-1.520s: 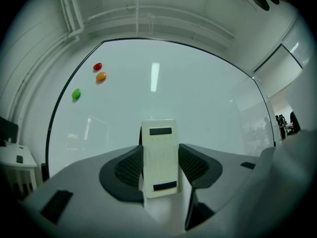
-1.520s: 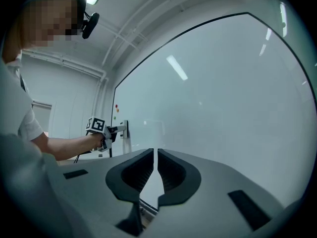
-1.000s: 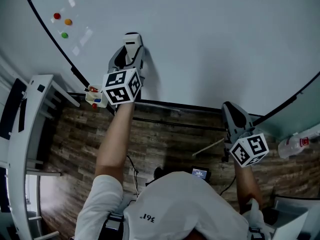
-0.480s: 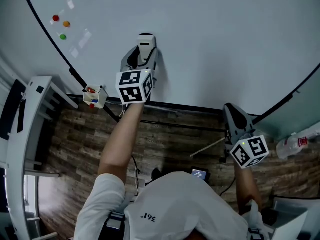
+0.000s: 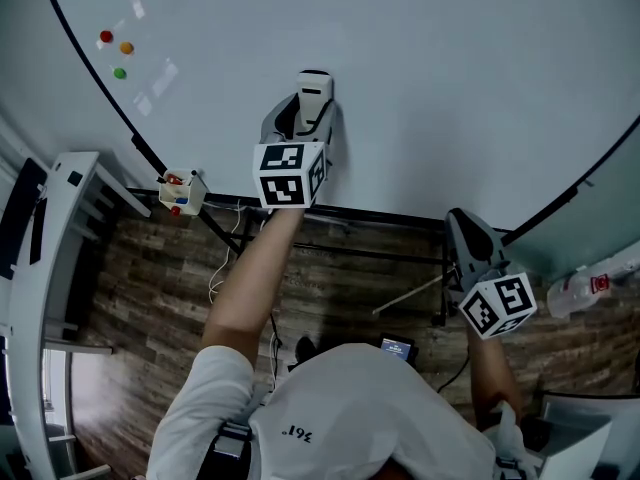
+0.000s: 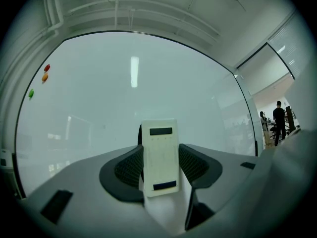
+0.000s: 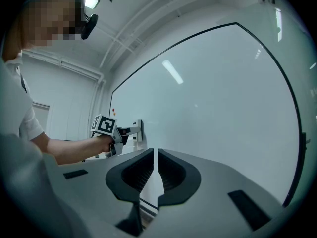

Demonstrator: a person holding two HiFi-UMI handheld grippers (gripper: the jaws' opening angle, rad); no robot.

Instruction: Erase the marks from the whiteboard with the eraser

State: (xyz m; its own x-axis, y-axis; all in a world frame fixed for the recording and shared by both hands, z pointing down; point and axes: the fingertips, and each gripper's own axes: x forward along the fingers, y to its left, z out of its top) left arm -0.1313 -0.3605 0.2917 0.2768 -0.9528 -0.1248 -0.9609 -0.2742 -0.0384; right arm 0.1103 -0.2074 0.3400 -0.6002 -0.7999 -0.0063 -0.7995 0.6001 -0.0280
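Whiteboard [image 5: 450, 88] fills the upper part of the head view, above a wood-plank floor [image 5: 330, 278]. The person's left arm is stretched forward. Its left claw [image 5: 308, 118] is clamped on a white rectangular eraser [image 5: 314, 90], with one jaw pressing each long side. The eraser's face lies flat against the board, low down and left of centre. The right claw [image 5: 462, 226] is held lower, near the board's bottom rail and well apart from the eraser. Its jaws are drawn together to a thin slit with nothing between them. Three small magnets, red [image 5: 106, 36], orange [image 5: 126, 47] and green [image 5: 119, 72], sit close together in the board's upper left area. A small holder [image 5: 178, 190] with markers sits against the board's frame at lower left.
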